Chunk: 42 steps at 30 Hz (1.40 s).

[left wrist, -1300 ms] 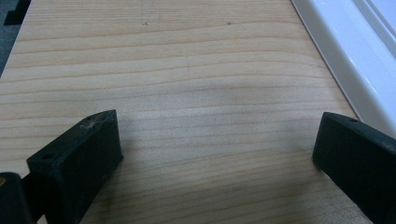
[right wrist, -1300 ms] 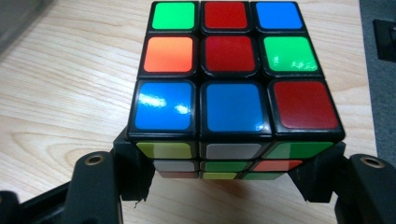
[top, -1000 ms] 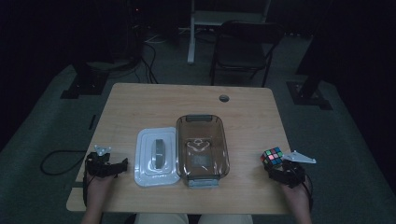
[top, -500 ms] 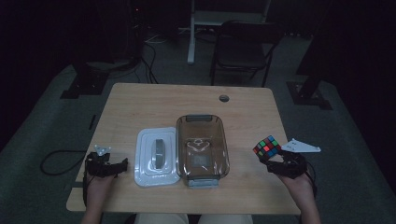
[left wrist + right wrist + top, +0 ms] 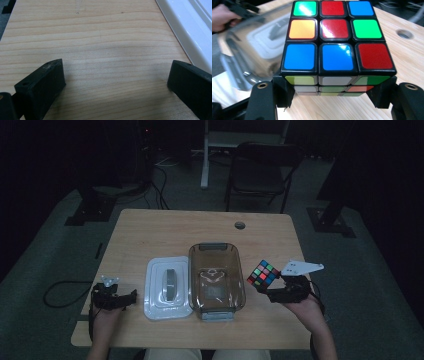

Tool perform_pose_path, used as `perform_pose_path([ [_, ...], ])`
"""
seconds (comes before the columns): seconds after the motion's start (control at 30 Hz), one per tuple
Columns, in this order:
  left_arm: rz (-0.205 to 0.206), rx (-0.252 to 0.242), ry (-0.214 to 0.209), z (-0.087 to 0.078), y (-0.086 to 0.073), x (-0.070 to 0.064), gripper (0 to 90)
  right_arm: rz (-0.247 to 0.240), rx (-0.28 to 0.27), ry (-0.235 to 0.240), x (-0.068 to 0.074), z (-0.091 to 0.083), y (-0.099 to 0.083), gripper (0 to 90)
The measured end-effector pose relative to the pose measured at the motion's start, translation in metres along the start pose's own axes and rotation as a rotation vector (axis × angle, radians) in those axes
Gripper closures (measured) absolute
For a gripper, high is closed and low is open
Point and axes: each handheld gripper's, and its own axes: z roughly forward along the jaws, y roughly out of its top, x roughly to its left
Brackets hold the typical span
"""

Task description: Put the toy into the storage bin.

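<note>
Near the table's front left corner, the left gripper rests on the wood with its jaws spread wide and nothing between them. Just to its right lies a white lid, flat near the front edge. Beside the lid, touching or nearly so, stands a clear brown-tinted box, open on top. Toward the right edge, the right gripper is clamped on a puzzle cube, holding it lifted and tilted just beside the box.
</note>
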Motion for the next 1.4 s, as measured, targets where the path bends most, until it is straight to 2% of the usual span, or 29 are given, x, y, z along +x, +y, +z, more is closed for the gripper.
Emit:
perform_pose_path([
  [0.3, 0.000, -0.001, 0.000, 0.000, 0.000, 0.000, 1.9, -0.085, 0.026, 0.093, 0.012, 0.016, 0.028, 34.0],
  [0.7, 0.000, 0.000, -0.001, 0.000, 0.000, 0.000, 1.9, -0.202, 0.141, 0.169, 0.027, 0.043, 0.050, 34.0],
  [0.77, 0.000, 0.001, -0.001, 0.000, 0.000, 0.000, 1.9, -0.235, 0.184, 0.182, 0.030, 0.052, 0.055, 34.0],
  [0.93, 0.000, 0.001, -0.001, 0.000, 0.000, 0.000, 1.8, -0.259, 0.233, 0.200, 0.033, 0.063, 0.060, 34.0],
  [0.97, 0.000, 0.001, -0.001, 0.000, 0.000, 0.000, 1.9, -0.273, 0.263, 0.209, 0.035, 0.071, 0.064, 34.1],
  [1.1, 0.000, 0.001, -0.001, 0.000, 0.000, 0.000, 1.8, -0.289, 0.316, 0.215, 0.037, 0.083, 0.069, 34.1],
  [1.27, 0.000, 0.001, -0.001, 0.000, 0.000, 0.000, 1.9, -0.331, 0.414, 0.233, 0.042, 0.101, 0.075, 34.1],
  [1.4, 0.000, 0.001, -0.001, 0.000, 0.000, 0.000, 1.8, -0.374, 0.495, 0.220, 0.047, 0.117, 0.077, 34.0],
])
